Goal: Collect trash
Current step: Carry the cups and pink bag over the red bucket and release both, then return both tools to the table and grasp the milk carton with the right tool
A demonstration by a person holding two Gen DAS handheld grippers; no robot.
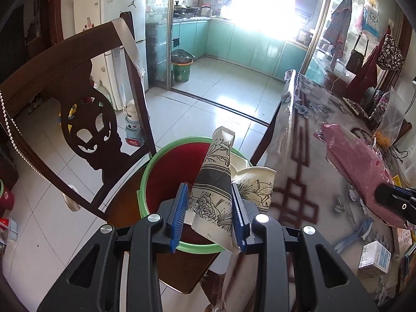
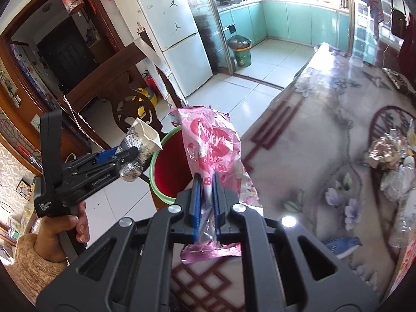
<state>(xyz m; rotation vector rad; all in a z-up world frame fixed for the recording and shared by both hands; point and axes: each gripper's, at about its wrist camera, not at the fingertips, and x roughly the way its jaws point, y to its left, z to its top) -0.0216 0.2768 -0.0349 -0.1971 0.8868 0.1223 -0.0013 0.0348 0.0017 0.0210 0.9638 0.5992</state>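
The left gripper (image 1: 212, 214) has its blue-padded fingers (image 1: 178, 215) clamped on a crushed white paper cup printed with dark flowers (image 1: 213, 182), held above the green-rimmed bucket with a red inside (image 1: 161, 179) that stands beside the tabletop's floral cloth (image 1: 299, 156). The cup hides part of the bucket's far rim, and the gripper covers its near rim. The right gripper (image 2: 206, 200) has its fingers pressed together on a crinkled pink plastic snack wrapper (image 2: 213, 143), held at the tabletop's edge beside the bucket; the wrapper's lettering is only partly legible. More wrappers lie at the tabletop's far right, blurred.
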